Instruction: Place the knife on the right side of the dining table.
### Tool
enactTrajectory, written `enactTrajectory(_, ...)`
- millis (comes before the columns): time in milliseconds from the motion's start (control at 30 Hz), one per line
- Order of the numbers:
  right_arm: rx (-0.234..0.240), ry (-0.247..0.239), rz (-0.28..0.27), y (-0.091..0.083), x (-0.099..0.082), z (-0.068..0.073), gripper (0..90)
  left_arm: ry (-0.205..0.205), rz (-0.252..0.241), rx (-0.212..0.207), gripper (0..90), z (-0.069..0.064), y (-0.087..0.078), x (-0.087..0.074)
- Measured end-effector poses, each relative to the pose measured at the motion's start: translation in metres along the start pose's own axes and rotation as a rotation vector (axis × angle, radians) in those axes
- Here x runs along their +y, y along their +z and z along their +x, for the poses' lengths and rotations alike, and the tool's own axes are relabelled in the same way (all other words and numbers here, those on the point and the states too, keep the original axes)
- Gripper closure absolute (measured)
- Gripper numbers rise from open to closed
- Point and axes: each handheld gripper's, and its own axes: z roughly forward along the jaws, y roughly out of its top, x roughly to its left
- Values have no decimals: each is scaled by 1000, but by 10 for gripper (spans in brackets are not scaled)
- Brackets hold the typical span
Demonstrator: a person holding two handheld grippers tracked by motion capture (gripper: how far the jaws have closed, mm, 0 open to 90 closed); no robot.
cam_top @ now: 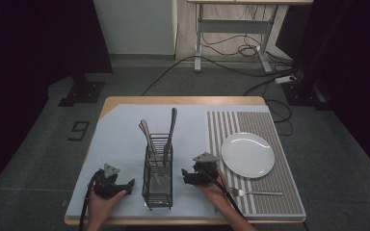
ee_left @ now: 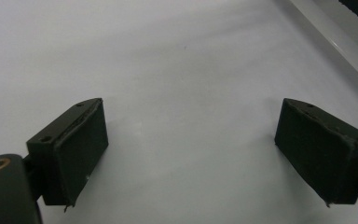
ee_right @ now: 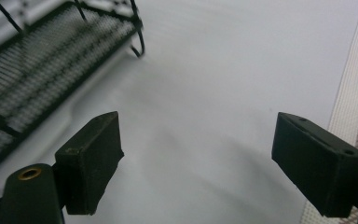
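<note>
The wire cutlery caddy (cam_top: 157, 175) stands on the pale mat (cam_top: 120, 144) between the two grippers, holding upright utensils (cam_top: 160, 137); the left gripper (ee_left: 191, 154) rests with jaws wide apart, nothing between them. The right gripper (ee_right: 196, 163) is likewise spread wide and empty, just beside the caddy; a fork (cam_top: 255, 193) lies on the striped placemat (cam_top: 270, 125) below the white plate (cam_top: 247, 155).

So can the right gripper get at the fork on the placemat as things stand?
Probably yes: the right gripper is open and empty, and the fork lies flat on the placemat beside that hand, nothing between them.
</note>
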Motion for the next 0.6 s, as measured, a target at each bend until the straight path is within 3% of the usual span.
enactTrajectory(100, 14, 6, -25, -7, 4, -2, 172, 0, 0, 0, 91, 0, 0, 0)
enactTrajectory(200, 62, 40, -83, -24, 14, -8, 182, 2, -1, 2, 91, 0, 0, 0)
enactTrajectory(300, 78, 39, -105, -31, 19, -9, 184, 1, -1, 1, 91, 0, 0, 0)
enactTrajectory(333, 103, 46, -131, -38, 25, -11, 188, 0, -1, 0, 91, 0, 0, 0)
enactTrajectory(600, 134, 53, -187, -52, 37, -16, 196, -2, -1, -1, 91, 0, 0, 0)
